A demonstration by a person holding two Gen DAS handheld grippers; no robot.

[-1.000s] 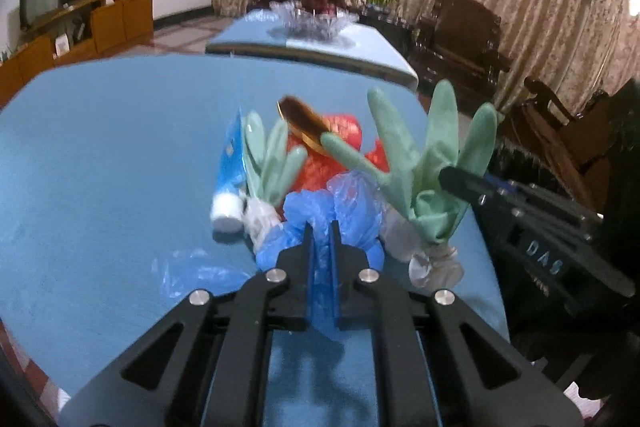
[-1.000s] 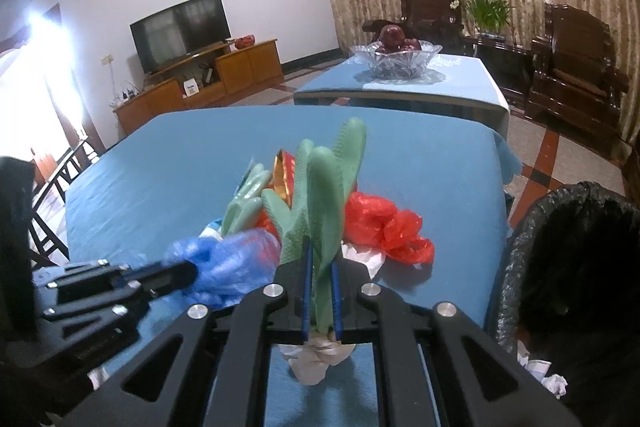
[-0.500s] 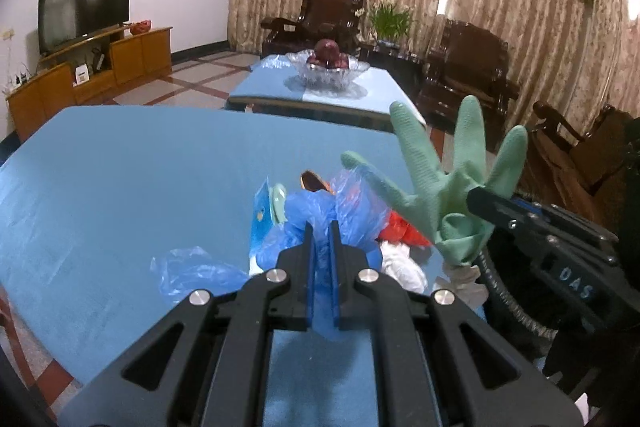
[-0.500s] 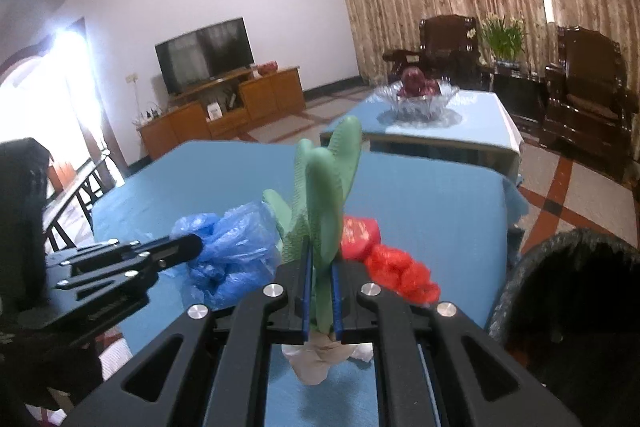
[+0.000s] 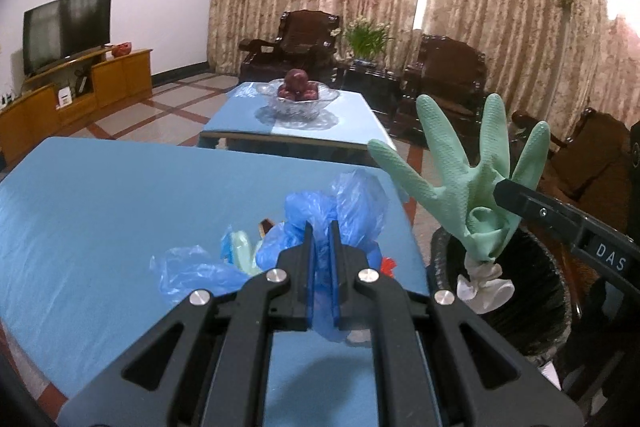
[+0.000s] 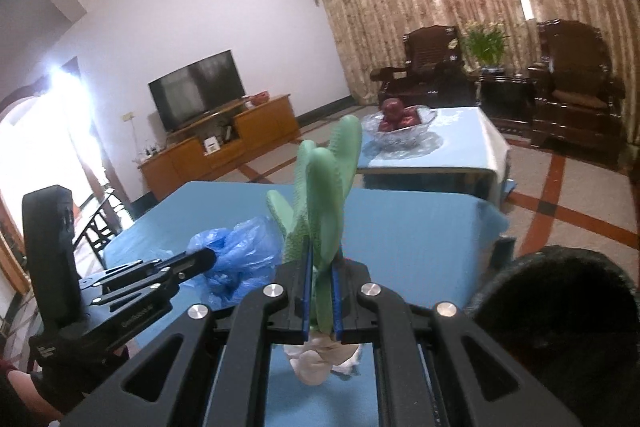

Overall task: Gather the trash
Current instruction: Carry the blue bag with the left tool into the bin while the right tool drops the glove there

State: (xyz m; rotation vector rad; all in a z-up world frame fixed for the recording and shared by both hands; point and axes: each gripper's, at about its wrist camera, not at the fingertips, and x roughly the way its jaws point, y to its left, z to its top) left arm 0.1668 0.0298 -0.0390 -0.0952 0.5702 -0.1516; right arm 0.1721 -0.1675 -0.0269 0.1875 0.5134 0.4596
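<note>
Left wrist view: left gripper clamped on a crumpled blue plastic bag, jaws narrow with the film bunched between them, held above the near edge of the blue table. Below and left, on the cloth — a second scrap of blue plastic, a pale green glove partly hidden, a sliver of red bag at the table edge. To the right, a green rubber glove with fingers splayed upward, pinched at the cuff by the right gripper, white lining dangling under it. Directly beneath, the black-lined trash bin, just beside the table. Farther back, a glass fruit bowl on a second blue table.

Right wrist view: right gripper closed tight on the green rubber glove, glove fingers upright, white lining hanging below the jaws. Left gripper at left, squeezing the blue plastic bag over the table. Trash bin at lower right, dark inside.
</note>
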